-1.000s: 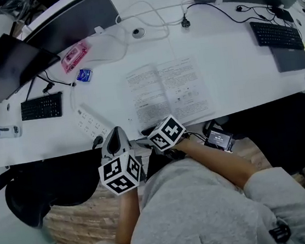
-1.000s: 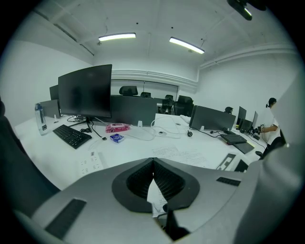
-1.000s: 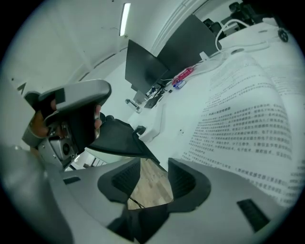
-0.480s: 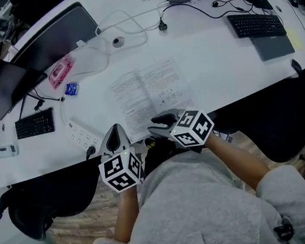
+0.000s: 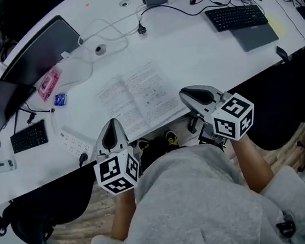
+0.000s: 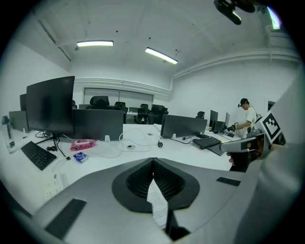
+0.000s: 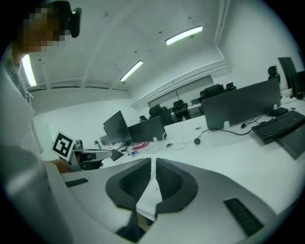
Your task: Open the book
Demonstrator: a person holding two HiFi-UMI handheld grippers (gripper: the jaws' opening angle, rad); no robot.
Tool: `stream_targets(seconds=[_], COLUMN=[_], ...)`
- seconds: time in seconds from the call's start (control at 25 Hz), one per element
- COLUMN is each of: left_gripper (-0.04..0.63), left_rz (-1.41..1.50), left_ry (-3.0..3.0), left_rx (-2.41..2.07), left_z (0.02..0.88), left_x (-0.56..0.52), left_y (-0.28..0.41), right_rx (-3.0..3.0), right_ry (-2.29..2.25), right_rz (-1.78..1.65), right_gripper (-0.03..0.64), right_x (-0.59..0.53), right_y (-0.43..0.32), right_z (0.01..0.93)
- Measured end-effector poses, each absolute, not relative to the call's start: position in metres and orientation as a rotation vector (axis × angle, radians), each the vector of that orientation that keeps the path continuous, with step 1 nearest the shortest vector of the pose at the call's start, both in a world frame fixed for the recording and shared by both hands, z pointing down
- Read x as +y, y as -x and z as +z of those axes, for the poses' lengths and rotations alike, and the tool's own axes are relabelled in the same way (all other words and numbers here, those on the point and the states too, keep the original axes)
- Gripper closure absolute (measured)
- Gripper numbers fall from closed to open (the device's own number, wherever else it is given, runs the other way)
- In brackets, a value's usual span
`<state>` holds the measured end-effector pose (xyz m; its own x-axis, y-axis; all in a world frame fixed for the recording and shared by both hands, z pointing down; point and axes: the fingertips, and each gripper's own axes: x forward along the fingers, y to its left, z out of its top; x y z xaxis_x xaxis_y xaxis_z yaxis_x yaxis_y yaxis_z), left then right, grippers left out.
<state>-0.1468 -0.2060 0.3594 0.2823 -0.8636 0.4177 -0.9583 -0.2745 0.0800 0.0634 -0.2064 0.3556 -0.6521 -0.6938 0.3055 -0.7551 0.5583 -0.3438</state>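
White office desk (image 5: 205,57) carries a book (image 5: 138,98) lying open and flat near its front edge, printed pages up. A person's left gripper (image 5: 112,122) hovers just below the book's near-left corner, jaws together and empty. Off the book's right side, the right gripper (image 5: 184,93) is held clear of the pages, its jaws closing and almost meeting, with nothing between them. A keyboard (image 5: 236,17), a white cable (image 5: 109,27) and a pink packet (image 5: 48,84) lie farther back.
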Motion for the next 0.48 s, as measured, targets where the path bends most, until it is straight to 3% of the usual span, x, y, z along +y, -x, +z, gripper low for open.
stream_targets(seconds=[0.24,0.48], left_gripper=[0.587,0.588], left_rz=[0.399,0.400], left_ry=[-2.290,-2.321], left_rx=[-1.641,-1.636], left_z=[0.344,0.341], left_x=[-0.201,-0.198], left_y=[0.134,0.126], right_rx=[-2.600,-2.535], right_ry=[-1.629,-1.716], right_rz=[0.599,0.477], right_gripper=[0.568,0.568], right_x=[-0.194,-0.184], right_y=[-0.136,-0.163], right_z=[0.320,0.312])
